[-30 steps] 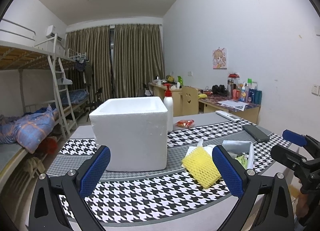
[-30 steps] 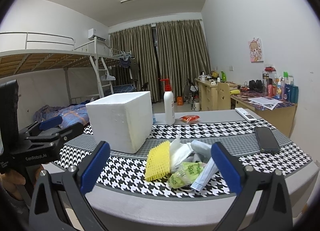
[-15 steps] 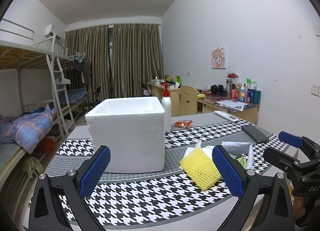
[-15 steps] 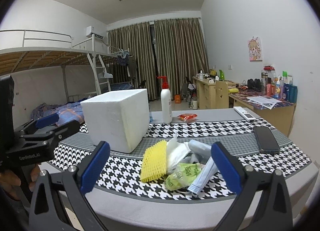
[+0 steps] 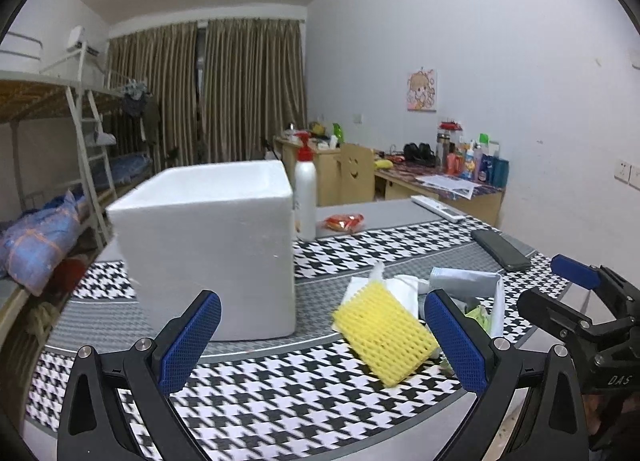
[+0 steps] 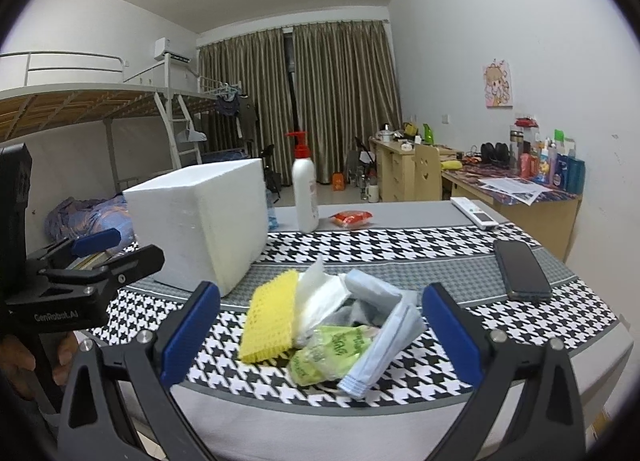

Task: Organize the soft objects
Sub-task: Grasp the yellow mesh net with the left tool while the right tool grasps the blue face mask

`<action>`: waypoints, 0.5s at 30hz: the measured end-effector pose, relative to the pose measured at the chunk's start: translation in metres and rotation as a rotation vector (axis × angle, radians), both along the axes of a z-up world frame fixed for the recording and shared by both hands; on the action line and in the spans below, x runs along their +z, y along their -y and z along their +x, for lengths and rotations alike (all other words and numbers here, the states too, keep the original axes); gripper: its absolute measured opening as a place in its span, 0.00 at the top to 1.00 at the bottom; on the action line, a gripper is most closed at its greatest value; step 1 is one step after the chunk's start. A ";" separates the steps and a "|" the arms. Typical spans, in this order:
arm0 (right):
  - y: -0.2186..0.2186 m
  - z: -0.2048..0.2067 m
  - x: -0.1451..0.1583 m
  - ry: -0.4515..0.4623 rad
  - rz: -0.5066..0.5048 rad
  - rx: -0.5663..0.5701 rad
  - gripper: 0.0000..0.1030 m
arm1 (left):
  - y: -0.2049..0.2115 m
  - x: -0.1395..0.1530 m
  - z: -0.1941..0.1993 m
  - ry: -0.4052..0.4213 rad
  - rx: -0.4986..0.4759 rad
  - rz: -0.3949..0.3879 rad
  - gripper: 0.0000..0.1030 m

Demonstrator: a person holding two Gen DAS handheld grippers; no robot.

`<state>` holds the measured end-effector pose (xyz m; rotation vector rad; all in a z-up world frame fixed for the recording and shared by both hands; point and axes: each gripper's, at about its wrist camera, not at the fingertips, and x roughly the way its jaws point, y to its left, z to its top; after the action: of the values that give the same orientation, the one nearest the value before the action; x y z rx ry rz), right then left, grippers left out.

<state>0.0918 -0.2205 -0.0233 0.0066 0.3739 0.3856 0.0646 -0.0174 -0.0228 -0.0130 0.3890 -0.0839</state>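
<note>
Both grippers — left [image 5: 322,335], right [image 6: 320,325] — hover spread wide and empty over the table [image 6: 520,325]; a yellow net [image 6: 270,321] tops the pile beside the foam box [image 6: 200,221].

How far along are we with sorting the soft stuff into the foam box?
Nothing looks done yet. The yellow foam net, white tissue, green packet and blue pouch all sit piled on the table beside the white foam box. Both the left claw and right claw are open and empty. All the picking remains.
</note>
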 end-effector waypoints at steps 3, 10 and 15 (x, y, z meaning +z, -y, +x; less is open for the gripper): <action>0.004 0.007 -0.004 -0.019 0.005 -0.013 0.01 | 0.006 -0.004 0.008 -0.022 -0.021 0.002 0.01; 0.011 0.020 -0.013 -0.059 -0.003 -0.026 0.01 | 0.017 -0.015 0.026 -0.085 -0.035 -0.002 0.01; 0.016 0.028 -0.018 -0.078 -0.004 -0.036 0.01 | 0.026 -0.024 0.035 -0.127 -0.055 0.009 0.01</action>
<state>0.1200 -0.2369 -0.0413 0.0239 0.4507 0.3497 0.1001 -0.0435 -0.0464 0.0010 0.5168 -0.1364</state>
